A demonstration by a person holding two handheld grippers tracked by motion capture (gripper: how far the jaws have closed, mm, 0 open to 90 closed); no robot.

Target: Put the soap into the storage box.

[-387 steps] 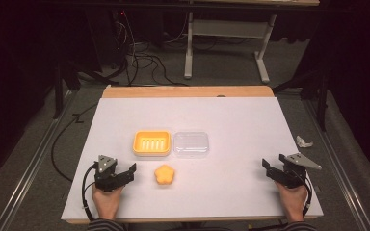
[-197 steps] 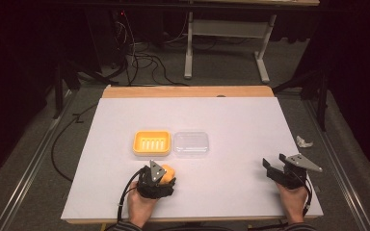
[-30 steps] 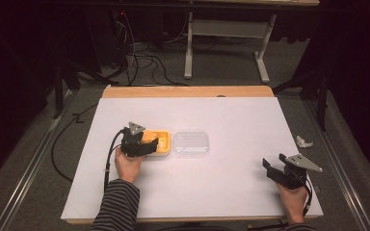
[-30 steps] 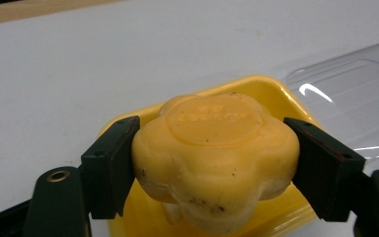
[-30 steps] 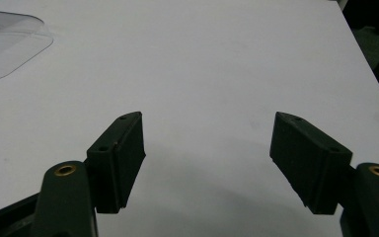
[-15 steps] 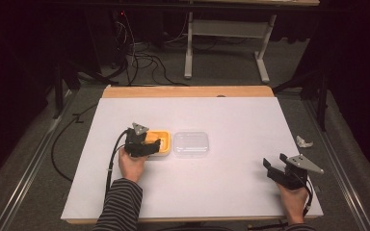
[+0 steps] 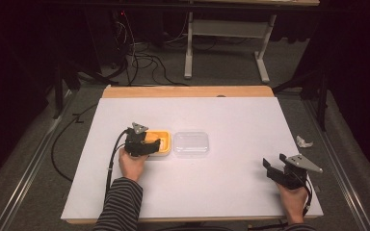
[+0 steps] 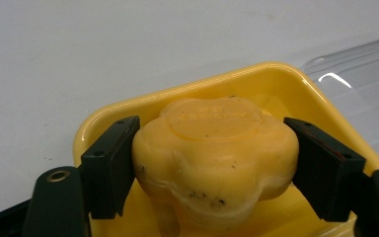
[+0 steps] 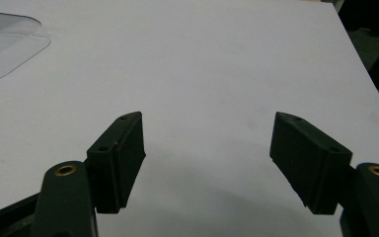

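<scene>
Gripping a yellow flower-shaped block (image 8: 214,158) from both sides, the left gripper (image 7: 144,144) hangs over the left half of the yellow tray (image 7: 166,139), left of the middle of the white table (image 7: 231,110). In the left gripper view both black pads press against the block's lobed flanks, and the block sits inside the tray's rim (image 8: 187,84), its underside low in the tray (whether it rests on the tray floor cannot be told). The block's top carries a raised oval, and dark specks mark its lower edge.

Just right of the tray, touching or nearly touching it, lies a clear plastic lid (image 7: 191,143); a corner of it shows at the far left in the right gripper view too (image 9: 5,44).

The right gripper (image 7: 275,169) rests near the table's near right corner, well apart from the tray, its jaws spread wide with bare tabletop between them. A small crumpled scrap (image 7: 304,141) lies off the table's right edge.
</scene>
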